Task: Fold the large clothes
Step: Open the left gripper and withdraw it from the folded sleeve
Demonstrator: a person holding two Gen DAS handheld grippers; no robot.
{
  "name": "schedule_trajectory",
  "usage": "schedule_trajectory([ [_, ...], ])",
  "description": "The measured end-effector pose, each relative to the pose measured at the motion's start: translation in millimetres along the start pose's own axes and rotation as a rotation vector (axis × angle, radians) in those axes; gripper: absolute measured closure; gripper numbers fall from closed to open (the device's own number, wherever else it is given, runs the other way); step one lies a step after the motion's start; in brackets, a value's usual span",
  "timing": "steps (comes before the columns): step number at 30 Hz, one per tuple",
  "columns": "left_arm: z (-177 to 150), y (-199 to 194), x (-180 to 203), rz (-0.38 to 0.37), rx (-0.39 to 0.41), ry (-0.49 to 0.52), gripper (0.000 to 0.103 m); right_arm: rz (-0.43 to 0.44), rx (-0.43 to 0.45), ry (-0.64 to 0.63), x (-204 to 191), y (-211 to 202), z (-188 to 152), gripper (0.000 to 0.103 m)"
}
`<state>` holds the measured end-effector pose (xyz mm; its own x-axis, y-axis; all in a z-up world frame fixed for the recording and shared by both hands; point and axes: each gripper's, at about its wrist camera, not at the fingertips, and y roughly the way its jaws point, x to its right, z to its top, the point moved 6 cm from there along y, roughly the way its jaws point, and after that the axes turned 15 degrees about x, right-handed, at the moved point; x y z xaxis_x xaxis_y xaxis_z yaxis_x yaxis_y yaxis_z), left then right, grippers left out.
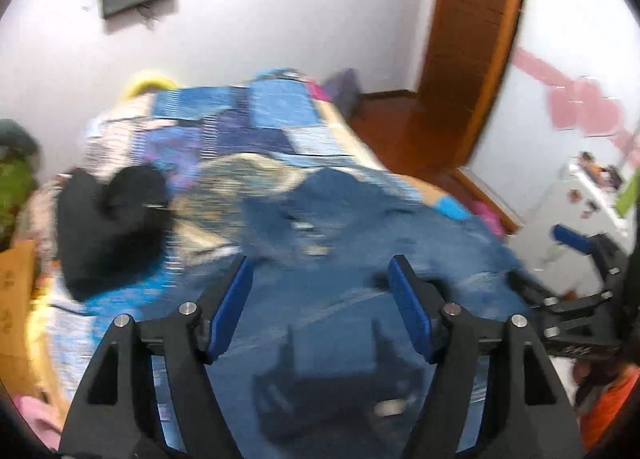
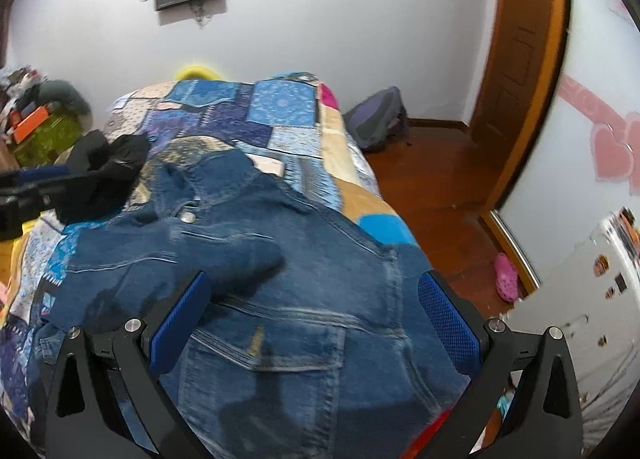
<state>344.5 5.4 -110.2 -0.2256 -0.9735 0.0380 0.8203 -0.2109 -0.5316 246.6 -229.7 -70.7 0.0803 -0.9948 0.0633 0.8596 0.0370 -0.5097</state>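
Observation:
A blue denim jacket (image 2: 304,299) lies spread on the bed, collar toward the far end, with one sleeve (image 2: 240,255) folded across its middle. My right gripper (image 2: 316,277) hangs open just above the jacket, nothing between its blue pads. The left wrist view is blurred. It shows my left gripper (image 1: 320,263) open over the jacket (image 1: 332,299) as well, with no cloth between its fingers. The right gripper (image 1: 580,259) also shows at that view's right edge. The left gripper (image 2: 24,187) shows at the right wrist view's left edge.
A black garment (image 2: 108,175) lies bunched on the patchwork quilt (image 2: 256,111) at the bed's left. Right of the bed is wooden floor (image 2: 432,179) with a grey backpack (image 2: 376,123), a pink shoe (image 2: 506,277), a door (image 2: 524,59) and a white cabinet (image 2: 580,299). Clutter (image 2: 36,115) sits far left.

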Motion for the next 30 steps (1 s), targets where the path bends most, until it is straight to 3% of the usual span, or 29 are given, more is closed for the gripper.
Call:
schedule_trajectory([
  [3,-7,-4,-42,0.093,-0.017,-0.012,0.034,0.053,-0.016,-0.036,-21,12,3,0.000],
  [8,-29,-7,-101,0.185,-0.079,-0.037,0.034,0.100,-0.081,-0.121,-51,42,-4,0.000],
  [14,-73,13,-132,0.187,-0.191,-0.083,0.034,0.051,-0.172,-0.135,-48,68,-22,0.000],
  [20,-114,46,-107,0.090,-0.298,-0.174,0.034,-0.027,-0.219,-0.051,-9,65,-37,0.000],
  [23,-125,59,-81,0.048,-0.331,-0.167,0.034,-0.079,-0.225,-0.052,8,57,-45,0.000],
  [26,-132,69,-52,0.013,-0.344,-0.128,0.034,-0.118,-0.236,-0.032,26,49,-54,0.000],
  [30,-125,67,-27,0.075,-0.291,0.002,0.034,-0.184,-0.243,-0.008,52,40,-60,0.000],
])
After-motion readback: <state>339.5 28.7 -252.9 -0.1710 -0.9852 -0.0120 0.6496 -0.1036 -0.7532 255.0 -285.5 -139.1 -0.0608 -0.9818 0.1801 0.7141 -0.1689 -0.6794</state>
